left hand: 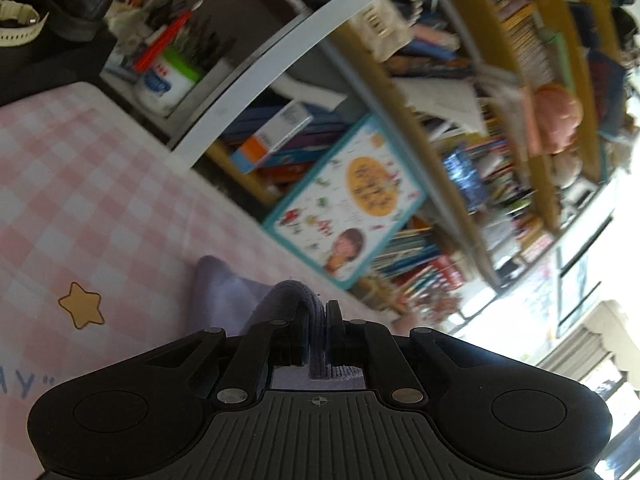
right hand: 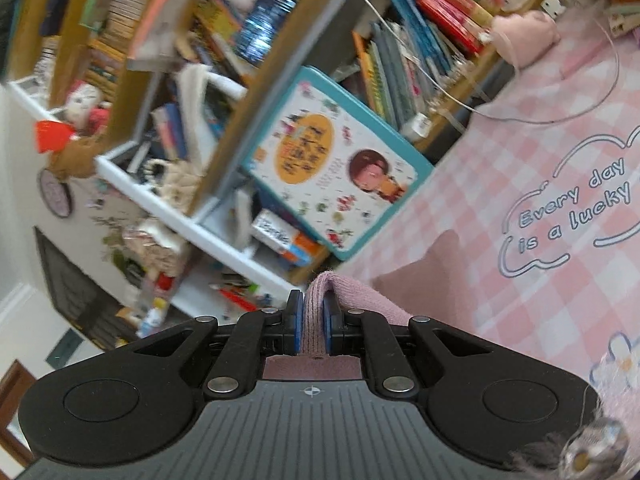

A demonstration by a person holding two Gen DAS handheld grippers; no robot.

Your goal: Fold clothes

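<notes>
In the left wrist view my left gripper (left hand: pixel 320 312) is shut on a ribbed edge of a lavender-looking knit garment (left hand: pixel 228 292), which hangs down to the left over a pink checked cloth surface (left hand: pixel 80 200). In the right wrist view my right gripper (right hand: pixel 314 304) is shut on a pink knit edge (right hand: pixel 352 292) that falls away to the right over the same checked cloth (right hand: pixel 540 140). Both grippers are raised above the surface and tilted. I cannot tell whether the two edges belong to one garment.
A cluttered bookshelf (left hand: pixel 460 128) stands along the far edge of the surface, with a teal-bordered picture book (right hand: pixel 332 176) leaning against it. A white cable (right hand: pixel 520 120) and a pink plush (right hand: pixel 524 32) lie at the far right. A pen pot (left hand: pixel 168 68) stands at the left.
</notes>
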